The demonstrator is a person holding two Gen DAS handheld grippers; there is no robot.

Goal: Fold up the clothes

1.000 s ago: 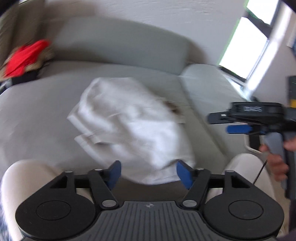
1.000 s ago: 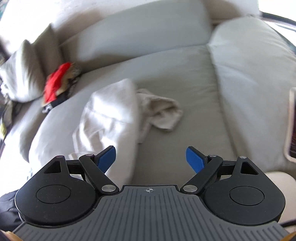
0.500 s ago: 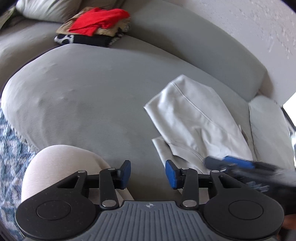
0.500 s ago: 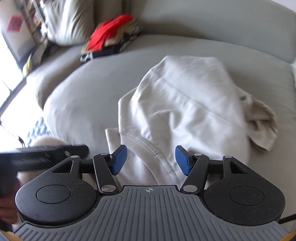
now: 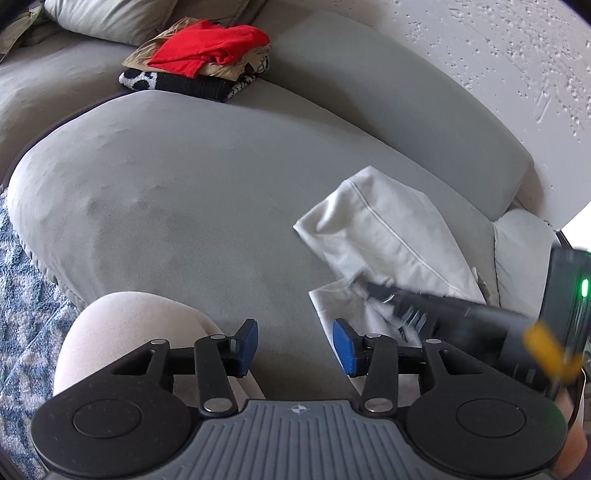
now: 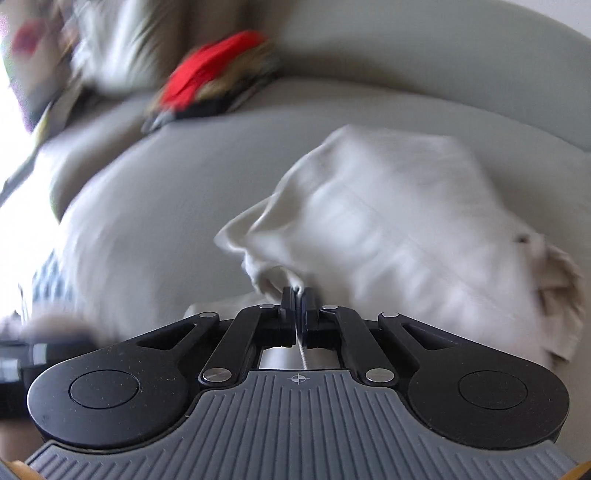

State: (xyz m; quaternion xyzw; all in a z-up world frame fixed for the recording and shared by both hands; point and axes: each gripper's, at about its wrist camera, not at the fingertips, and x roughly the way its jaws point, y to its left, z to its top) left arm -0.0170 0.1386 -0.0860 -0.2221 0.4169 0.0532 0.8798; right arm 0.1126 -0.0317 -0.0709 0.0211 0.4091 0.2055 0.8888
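Right tongs (image 6: 298, 295) pinched closed on the near edge of the white garment (image 5: 384, 236); a thin fold of cloth shows between the pads in the right wrist view, which is blurred, so how much is caught I cannot tell; left tongs (image 5: 293, 347) partway apart, nothing between them, only bare grey cushion (image 5: 192, 206) under the gap. Garment sits on the sofa seat cushion toward its right end, near the backrest corner; from the left tongs it lies ahead and to the right, its near corner just beside the right-hand blue pad (image 5: 343, 350). Long axis, judged by the stitched seam, runs from the near front edge of the cushion diagonally back toward the backrest. Right hand is the one already on it; left is near but off the cloth, so my read is the next move depends on the left tongs shifting right onto a second edge point before any lift or spread. Count: one white garment in work; one stack of other clothes (image 5: 199, 59) at the far-left back of the sofa, red piece on top, layers below not countable; one pillow (image 5: 122, 18) behind it; two tongs; person's knee (image 5: 125, 332) at the front edge; patterned rug (image 5: 22, 314) on the left.
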